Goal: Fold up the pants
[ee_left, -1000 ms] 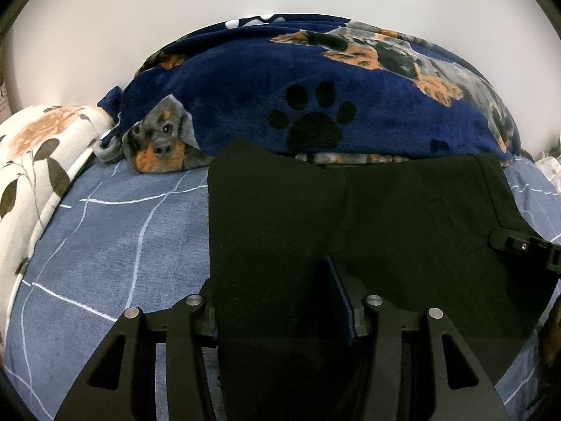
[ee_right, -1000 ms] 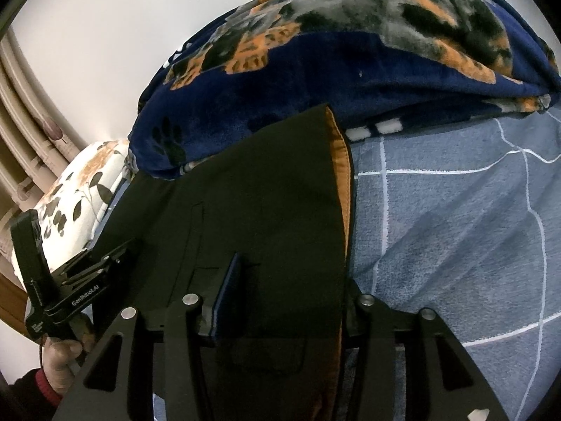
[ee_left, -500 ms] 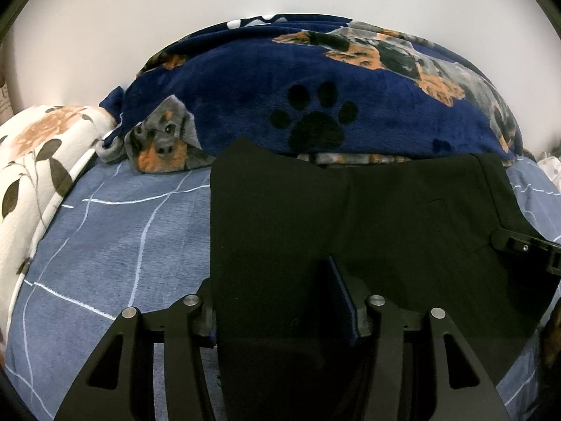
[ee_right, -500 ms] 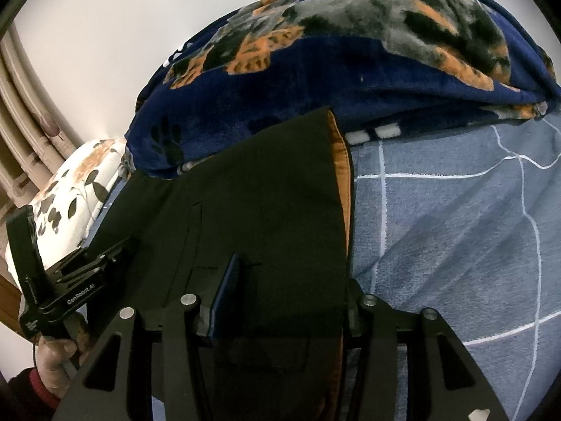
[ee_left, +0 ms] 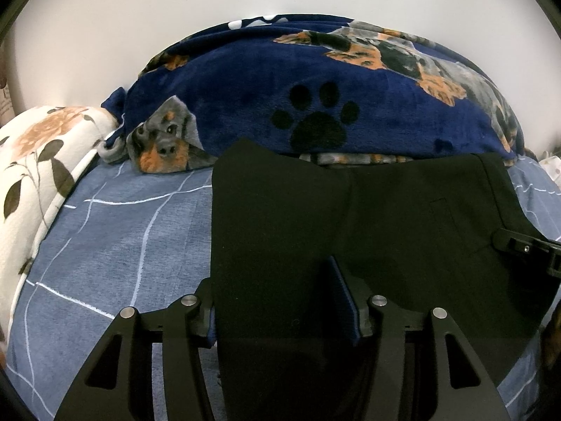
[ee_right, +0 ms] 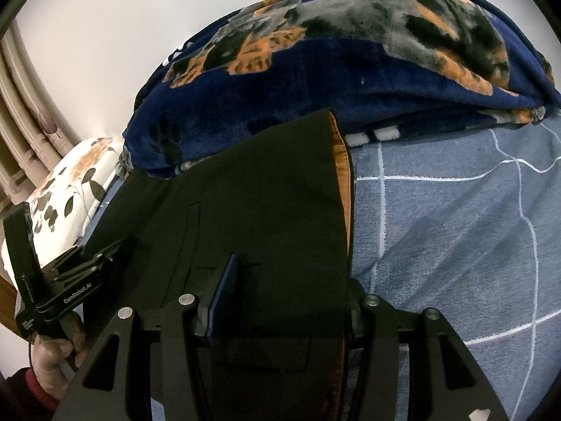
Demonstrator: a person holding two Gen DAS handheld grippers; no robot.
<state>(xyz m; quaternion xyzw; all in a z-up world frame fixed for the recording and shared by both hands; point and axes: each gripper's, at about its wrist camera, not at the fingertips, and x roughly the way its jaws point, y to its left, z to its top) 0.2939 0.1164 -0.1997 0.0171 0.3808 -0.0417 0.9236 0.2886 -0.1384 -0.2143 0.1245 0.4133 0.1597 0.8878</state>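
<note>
Black pants (ee_left: 368,231) lie flat on the blue checked bedsheet (ee_left: 122,238), their far edge against a navy dog-print blanket. My left gripper (ee_left: 280,312) has its jaws apart with the near left edge of the pants between them. My right gripper (ee_right: 284,301) also stands open around the near right edge of the pants (ee_right: 266,203), where an orange lining strip (ee_right: 342,161) shows. The fabric hides one pad of each gripper. The right gripper's tip shows in the left wrist view (ee_left: 519,245), and the hand-held left gripper in the right wrist view (ee_right: 70,280).
A rolled navy blanket with dogs and paw prints (ee_left: 315,105) lies along the wall behind the pants. A white floral pillow (ee_left: 38,161) sits at the far left. Bare bedsheet (ee_right: 455,228) lies right of the pants. A curtain (ee_right: 24,133) hangs at left.
Both grippers have crept slightly forward over the pants' near edge. The pants themselves have not moved.
</note>
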